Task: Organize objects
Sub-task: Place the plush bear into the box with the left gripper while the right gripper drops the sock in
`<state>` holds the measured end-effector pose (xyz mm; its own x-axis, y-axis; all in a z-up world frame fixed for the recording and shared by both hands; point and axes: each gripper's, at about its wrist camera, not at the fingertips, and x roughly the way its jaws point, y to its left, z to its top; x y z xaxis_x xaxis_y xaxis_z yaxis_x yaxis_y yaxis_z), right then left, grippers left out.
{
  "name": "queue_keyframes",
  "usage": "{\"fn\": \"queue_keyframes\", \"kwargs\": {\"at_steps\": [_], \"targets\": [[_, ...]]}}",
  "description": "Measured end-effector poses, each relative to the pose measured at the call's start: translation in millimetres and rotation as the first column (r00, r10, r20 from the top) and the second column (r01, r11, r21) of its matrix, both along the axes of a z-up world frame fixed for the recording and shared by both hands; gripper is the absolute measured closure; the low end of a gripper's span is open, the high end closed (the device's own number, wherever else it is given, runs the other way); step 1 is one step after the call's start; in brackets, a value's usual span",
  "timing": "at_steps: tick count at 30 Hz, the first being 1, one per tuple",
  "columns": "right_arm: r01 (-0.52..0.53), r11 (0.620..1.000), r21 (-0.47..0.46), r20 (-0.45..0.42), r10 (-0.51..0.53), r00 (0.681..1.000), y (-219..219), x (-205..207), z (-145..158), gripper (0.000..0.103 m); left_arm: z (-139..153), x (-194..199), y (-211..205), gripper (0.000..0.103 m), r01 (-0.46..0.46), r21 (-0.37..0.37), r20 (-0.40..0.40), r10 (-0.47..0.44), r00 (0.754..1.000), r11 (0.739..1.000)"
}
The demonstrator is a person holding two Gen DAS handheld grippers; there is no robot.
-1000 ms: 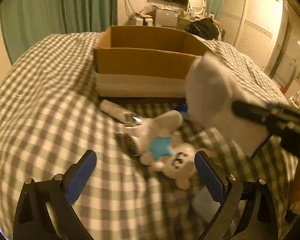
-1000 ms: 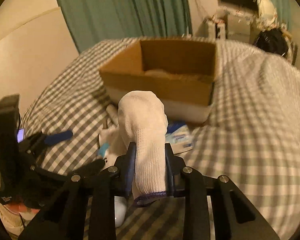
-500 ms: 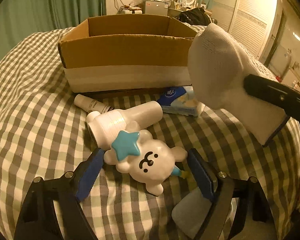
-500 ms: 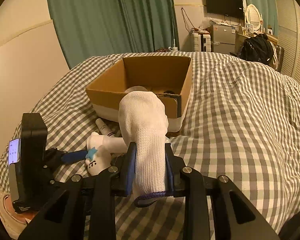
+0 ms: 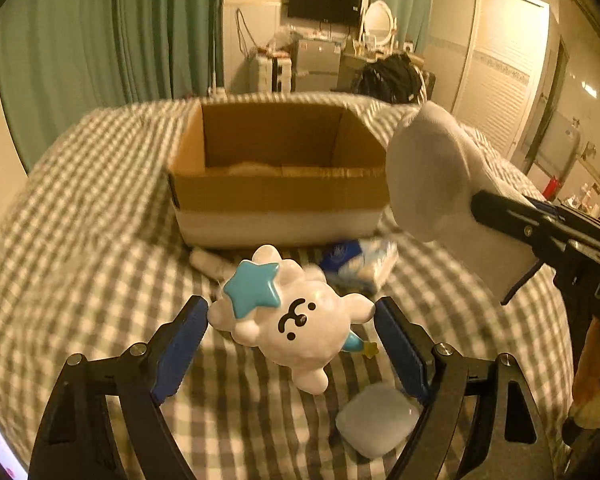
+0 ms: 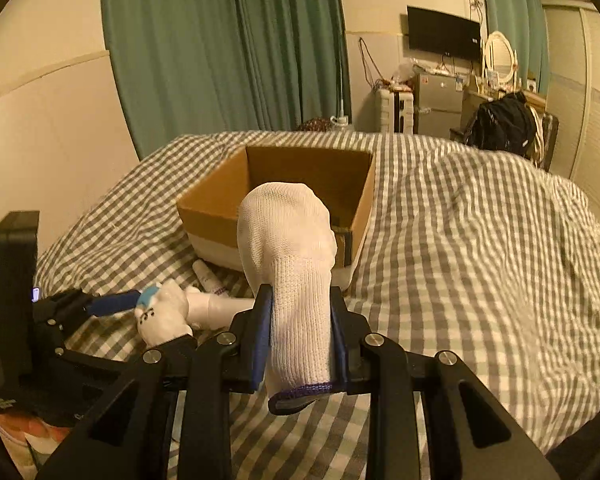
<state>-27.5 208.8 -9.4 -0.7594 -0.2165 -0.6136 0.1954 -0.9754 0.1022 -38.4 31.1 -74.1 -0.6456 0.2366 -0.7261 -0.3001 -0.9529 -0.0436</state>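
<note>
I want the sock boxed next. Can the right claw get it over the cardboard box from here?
Probably yes. The right claw grips the white sock above the bedding, the cardboard box stands open-topped just ahead, and nothing lies between them; the left claw with its toy is off to the side.

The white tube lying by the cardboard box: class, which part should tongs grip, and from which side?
Grip the white tube across its narrow round body, probably near the free end by the cardboard box. Come from above, fingers either side: it lies flat on the checked bedcover, the box wall is close behind, and the star toy covers its near end.
</note>
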Motion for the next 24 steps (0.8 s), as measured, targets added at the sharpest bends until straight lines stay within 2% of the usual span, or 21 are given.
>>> {"fn": "queue_keyframes", "kwargs": {"at_steps": [11, 18, 24], "targets": [[-0.004, 0.997, 0.083, -0.132, 0.015, 0.991, -15, -23, 60, 0.077, 74, -49, -4, 0.017, -0.027, -0.009, -0.159, 0.025, 0.987, 1.000], [-0.002, 0.995, 0.096, -0.184, 0.020, 0.983, -22, -57, 89, 0.077, 96, -93, -3, 0.017, -0.042, -0.006, -0.199, 0.040, 0.979, 0.999], [-0.013, 0.997, 0.080, -0.208, 0.029, 0.978, -23, -97, 109, 0.077, 103, -136, 2, 0.017, -0.048, -0.019, -0.203, 0.043, 0.978, 0.999]]}}
